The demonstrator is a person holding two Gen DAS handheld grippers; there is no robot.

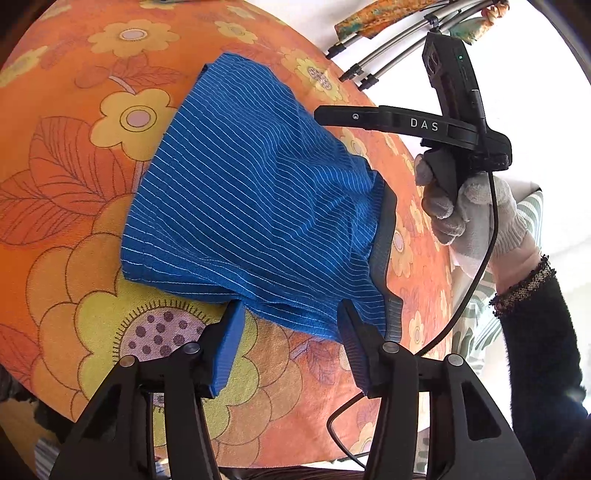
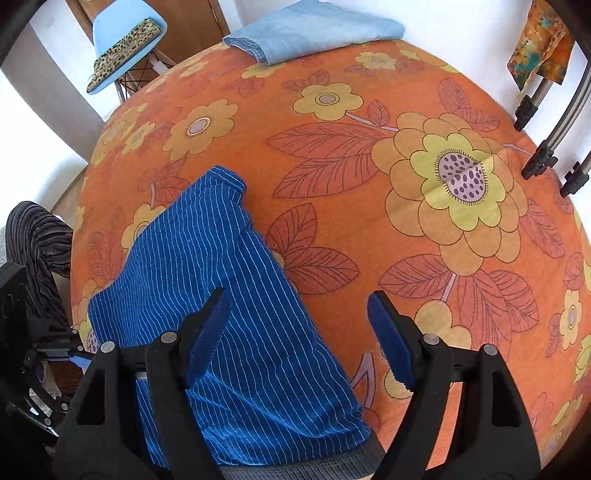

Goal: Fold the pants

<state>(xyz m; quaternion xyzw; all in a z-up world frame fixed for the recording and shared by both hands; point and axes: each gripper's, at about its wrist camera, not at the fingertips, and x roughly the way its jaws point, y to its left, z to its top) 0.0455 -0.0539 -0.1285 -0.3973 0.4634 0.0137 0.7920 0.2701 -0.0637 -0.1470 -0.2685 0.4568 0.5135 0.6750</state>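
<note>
Pants, blue with thin white stripes and a grey waistband, are lying folded on the bench, which is wearing an orange cloth printed with big yellow flowers. No container is showing in either view.

Going left to right in the left wrist view, the left gripper is hanging over the near edge of the pants with its jaws standing partly apart; the blue fingertips are sitting just at the hem, and the cloth is lying loose between them, not pinched. Further right, a gloved hand is holding the right gripper above the waistband side, its cable trailing down across the bench edge.

In the right wrist view, the pants are lying toward the left of the bench. The right gripper is hovering with jaws spread wide and released: the left fingertip is over the striped cloth, the right one over bare tablecloth. A folded pale blue garment is resting at the far edge, and a blue chair is standing beyond it.
</note>
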